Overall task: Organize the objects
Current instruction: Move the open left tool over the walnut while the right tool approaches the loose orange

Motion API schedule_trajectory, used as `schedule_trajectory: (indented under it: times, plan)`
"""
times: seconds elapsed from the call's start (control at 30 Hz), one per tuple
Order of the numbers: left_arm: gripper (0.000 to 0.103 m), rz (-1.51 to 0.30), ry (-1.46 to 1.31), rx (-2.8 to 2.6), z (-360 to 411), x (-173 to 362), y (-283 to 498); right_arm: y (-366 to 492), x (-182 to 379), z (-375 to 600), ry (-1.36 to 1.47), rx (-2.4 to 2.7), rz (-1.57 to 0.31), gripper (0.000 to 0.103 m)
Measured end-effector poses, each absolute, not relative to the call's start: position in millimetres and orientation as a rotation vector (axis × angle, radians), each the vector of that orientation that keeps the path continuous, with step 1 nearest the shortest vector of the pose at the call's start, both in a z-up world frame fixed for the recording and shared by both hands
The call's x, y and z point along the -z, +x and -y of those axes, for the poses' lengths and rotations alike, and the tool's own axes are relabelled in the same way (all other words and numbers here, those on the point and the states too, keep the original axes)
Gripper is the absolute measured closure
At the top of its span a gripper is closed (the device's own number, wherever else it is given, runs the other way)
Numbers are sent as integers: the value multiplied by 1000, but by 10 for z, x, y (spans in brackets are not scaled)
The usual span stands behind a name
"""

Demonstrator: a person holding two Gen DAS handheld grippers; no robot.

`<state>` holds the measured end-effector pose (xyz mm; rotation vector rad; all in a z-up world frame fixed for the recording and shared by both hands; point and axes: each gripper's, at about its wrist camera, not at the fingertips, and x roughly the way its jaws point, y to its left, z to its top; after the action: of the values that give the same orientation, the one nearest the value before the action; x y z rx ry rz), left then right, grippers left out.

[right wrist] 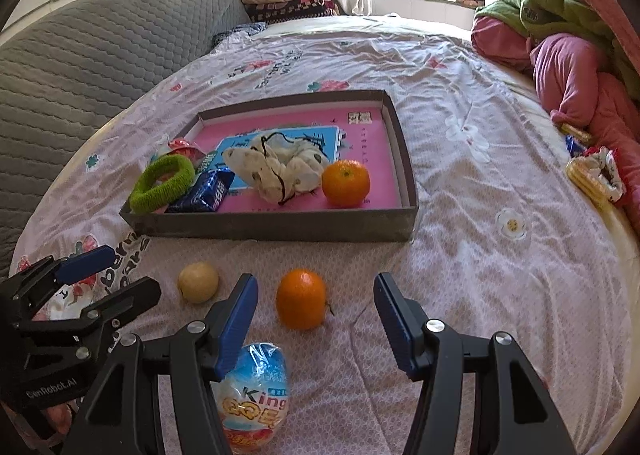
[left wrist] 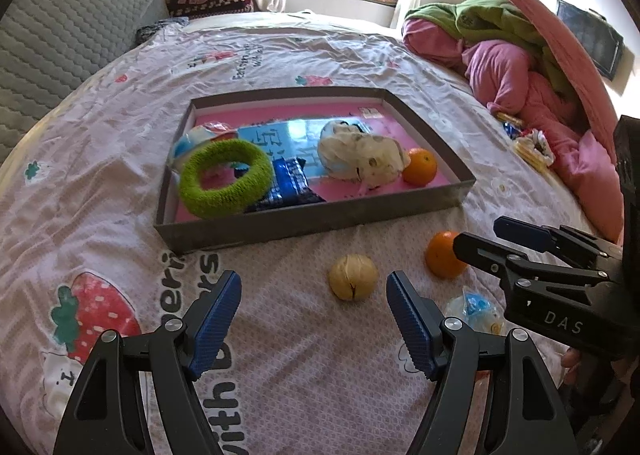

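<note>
Both grippers (left wrist: 314, 319) (right wrist: 316, 321) tilt downward, jaws apart.

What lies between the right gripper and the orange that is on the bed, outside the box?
Nothing: in the right wrist view only bare bedsheet separates the open right gripper from the orange. The wrapped egg lies nearer, under its left finger.

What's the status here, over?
Both hand-held grippers, left and right, open, empty. Orange, walnut, egg toy outside box. Nothing blocking.
</note>
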<state>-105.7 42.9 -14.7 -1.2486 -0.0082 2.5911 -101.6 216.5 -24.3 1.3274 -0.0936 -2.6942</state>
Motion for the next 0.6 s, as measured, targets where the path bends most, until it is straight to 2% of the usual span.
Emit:
schedule_trajectory:
  times: [0.6]
  plan:
    - [27,-30,-1307,-2536,-570,382,-1198,-1181,422,-2128,1406,2662,95,43]
